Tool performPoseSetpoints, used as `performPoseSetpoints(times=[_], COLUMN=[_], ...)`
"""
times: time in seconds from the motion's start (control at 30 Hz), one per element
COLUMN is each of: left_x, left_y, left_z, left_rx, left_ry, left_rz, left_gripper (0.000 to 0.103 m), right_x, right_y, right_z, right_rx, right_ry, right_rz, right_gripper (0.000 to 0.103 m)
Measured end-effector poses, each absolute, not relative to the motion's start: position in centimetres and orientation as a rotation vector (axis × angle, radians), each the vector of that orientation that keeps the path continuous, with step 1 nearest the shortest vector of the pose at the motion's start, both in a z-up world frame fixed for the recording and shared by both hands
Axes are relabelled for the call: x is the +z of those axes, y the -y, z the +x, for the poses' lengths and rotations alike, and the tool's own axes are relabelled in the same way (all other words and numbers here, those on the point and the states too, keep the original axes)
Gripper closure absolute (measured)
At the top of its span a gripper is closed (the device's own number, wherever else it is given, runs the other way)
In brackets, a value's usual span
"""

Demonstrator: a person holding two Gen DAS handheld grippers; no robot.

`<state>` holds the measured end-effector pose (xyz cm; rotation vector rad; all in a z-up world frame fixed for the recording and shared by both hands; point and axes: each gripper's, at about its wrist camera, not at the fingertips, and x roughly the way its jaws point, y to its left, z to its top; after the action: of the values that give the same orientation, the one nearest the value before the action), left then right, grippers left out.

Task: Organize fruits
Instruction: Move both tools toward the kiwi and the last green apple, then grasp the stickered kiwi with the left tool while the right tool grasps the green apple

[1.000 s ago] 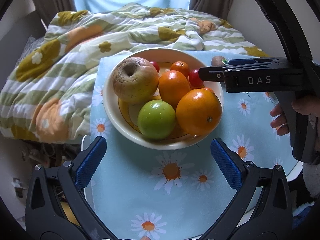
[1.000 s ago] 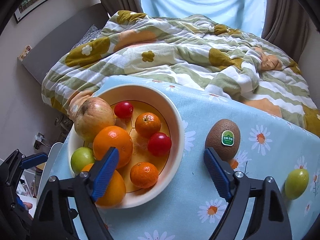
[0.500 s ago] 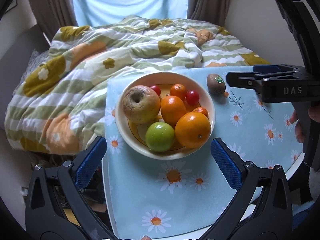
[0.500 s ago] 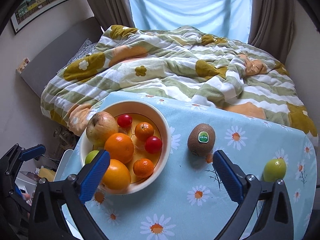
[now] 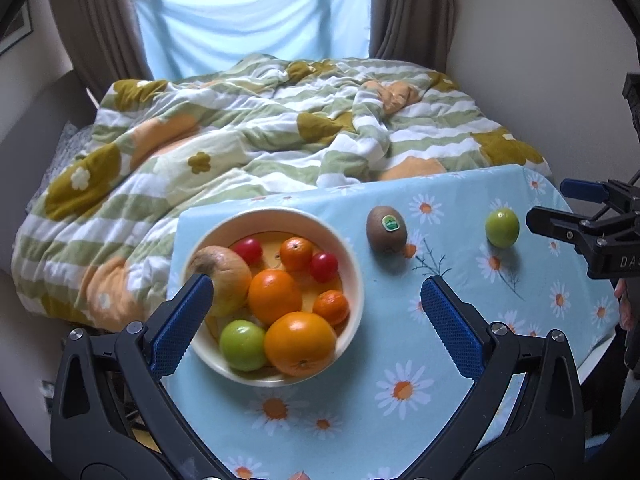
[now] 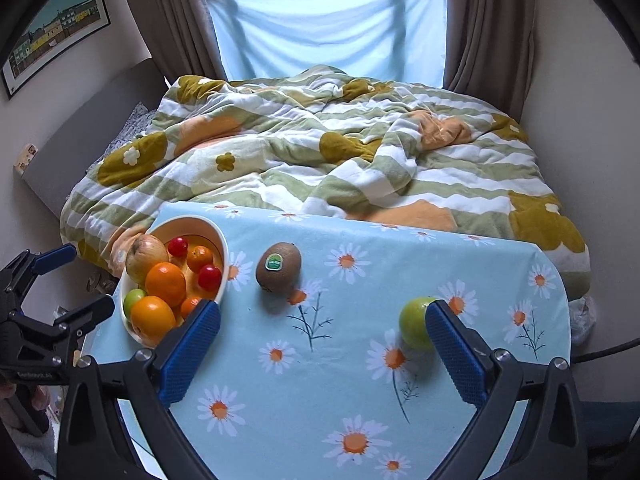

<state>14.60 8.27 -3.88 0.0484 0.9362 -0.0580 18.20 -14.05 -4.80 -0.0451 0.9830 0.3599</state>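
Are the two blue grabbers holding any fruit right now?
No. The left gripper and right gripper are both open and empty; the kiwi lies on the table.

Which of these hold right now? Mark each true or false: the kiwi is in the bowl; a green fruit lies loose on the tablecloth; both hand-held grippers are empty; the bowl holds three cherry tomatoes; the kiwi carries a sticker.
1. The kiwi is in the bowl. False: it lies on the tablecloth, beside the bowl.
2. A green fruit lies loose on the tablecloth. True.
3. Both hand-held grippers are empty. True: the left hand-held gripper and right hand-held gripper are open with nothing between their pads.
4. The bowl holds three cherry tomatoes. False: only two show.
5. The kiwi carries a sticker. True.
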Motion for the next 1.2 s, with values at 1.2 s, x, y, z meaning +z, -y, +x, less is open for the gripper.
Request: performPoseSetpoints(times=[1.2], left_x=[-15.8], left_y=[0.7], left_z=[27.8], left_rx=[-0.161], left_ry=[-1.227], left_rz=[0.143], left_gripper=[0.027], right_x=[-16.0], right_y=[21.1], right_z=[21.4], right_rx=[0.375], right_ry=[-1.104], right_rz=[-0.003], right_gripper=[0.001])
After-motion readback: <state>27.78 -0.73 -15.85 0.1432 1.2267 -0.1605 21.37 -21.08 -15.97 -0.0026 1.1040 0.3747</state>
